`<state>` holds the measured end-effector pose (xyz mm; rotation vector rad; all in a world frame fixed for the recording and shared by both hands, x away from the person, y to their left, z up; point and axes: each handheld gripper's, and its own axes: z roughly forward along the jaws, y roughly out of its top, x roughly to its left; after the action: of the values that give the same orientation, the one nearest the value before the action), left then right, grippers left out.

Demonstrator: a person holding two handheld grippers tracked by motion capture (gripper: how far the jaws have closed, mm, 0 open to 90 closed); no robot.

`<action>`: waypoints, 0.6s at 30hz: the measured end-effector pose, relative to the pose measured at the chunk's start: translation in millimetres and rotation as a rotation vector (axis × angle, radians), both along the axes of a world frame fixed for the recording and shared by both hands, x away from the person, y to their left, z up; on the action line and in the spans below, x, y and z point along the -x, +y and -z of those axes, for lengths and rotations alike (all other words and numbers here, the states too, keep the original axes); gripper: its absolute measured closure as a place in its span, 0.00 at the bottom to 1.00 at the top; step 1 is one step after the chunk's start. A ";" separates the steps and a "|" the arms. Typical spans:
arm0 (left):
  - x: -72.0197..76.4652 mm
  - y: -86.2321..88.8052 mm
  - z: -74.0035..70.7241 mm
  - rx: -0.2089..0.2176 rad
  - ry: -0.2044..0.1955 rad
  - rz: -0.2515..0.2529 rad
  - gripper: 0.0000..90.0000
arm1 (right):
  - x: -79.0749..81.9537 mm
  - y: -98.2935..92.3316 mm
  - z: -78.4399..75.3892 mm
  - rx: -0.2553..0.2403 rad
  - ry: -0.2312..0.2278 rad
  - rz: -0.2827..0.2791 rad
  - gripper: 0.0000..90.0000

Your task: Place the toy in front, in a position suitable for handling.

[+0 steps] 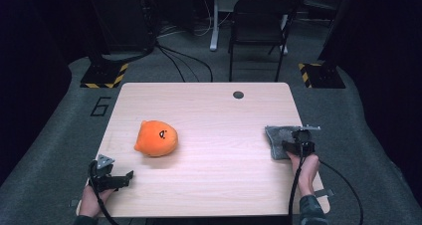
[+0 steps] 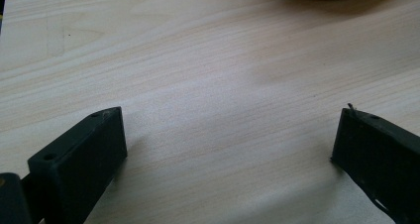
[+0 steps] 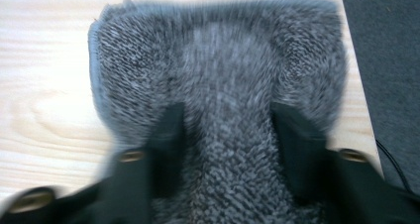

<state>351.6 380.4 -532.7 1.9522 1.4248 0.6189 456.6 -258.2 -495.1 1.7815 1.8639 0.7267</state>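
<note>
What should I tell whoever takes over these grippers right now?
Left gripper: open, nothing between its jaws, resting near the table's front left corner.
Right gripper: jaws part open over the grey cloth, a ridge of it between them; I can't tell if the pads press it.
Cloth lies bunched at the right edge. Orange plush sits left of centre, untouched.
Done: the right gripper has reached the cloth.
Left: probably grip the cloth and move it.

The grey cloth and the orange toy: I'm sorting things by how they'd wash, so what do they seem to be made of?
The grey cloth looks like looped terry or microfibre, matt, with a nubbly pile. The orange toy seems a soft plush fabric, rounded and stuffed, with no shine.
</note>
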 end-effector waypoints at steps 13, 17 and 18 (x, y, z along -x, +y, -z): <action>0.4 1.2 -0.4 -0.001 0.005 0.013 0.00 | 45.3 18.6 -34.2 0.004 -0.090 -0.182 0.07; -0.1 2.4 -0.3 -0.003 0.001 0.032 0.00 | 70.4 26.3 -39.4 -0.010 -0.109 -0.256 0.07; 0.0 2.9 -1.0 -0.005 0.010 0.036 0.00 | 75.6 28.0 -39.4 -0.004 -0.111 -0.264 0.07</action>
<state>351.6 383.3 -531.7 1.9836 1.3920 0.5973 381.0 -230.2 -455.7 1.4798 2.0435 0.9049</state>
